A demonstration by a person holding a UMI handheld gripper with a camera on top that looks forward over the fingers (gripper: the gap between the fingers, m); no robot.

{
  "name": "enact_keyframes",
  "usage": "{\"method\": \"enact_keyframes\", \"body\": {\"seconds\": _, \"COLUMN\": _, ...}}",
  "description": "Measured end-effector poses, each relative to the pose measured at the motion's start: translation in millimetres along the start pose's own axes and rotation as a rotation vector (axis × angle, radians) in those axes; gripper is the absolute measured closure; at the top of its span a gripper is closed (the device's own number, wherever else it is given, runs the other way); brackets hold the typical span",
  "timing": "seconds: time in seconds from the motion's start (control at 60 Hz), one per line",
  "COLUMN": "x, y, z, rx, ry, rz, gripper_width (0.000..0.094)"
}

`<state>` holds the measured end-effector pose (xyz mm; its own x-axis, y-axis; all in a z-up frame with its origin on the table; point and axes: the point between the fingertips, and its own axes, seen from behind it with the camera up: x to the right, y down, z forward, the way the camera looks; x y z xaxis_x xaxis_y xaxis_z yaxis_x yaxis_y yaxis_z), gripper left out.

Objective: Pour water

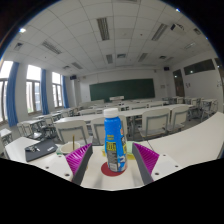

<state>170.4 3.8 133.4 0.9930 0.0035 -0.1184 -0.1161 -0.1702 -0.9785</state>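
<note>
A plastic bottle with a white cap and a blue and yellow label stands upright on a red round marker on a white table. My gripper is open. The bottle stands between the fingers, with a gap on each side. The magenta pads flank the bottle's lower half. No cup or other vessel shows.
This is a classroom. Rows of white desks and chairs stand beyond the table. A dark blackboard is on the far wall and windows are on the left. A dark object lies on a desk at the left.
</note>
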Motion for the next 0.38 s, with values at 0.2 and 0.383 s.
{"method": "enact_keyframes", "body": {"seconds": 0.2, "x": -64, "y": 28, "z": -87, "rx": 0.030, "ry": -0.089, "rz": 0.071, "gripper_width": 0.0093}}
{"method": "enact_keyframes", "body": {"seconds": 0.383, "x": -101, "y": 41, "z": -117, "rx": 0.074, "ry": -0.197, "rz": 0.210, "gripper_width": 0.0094}}
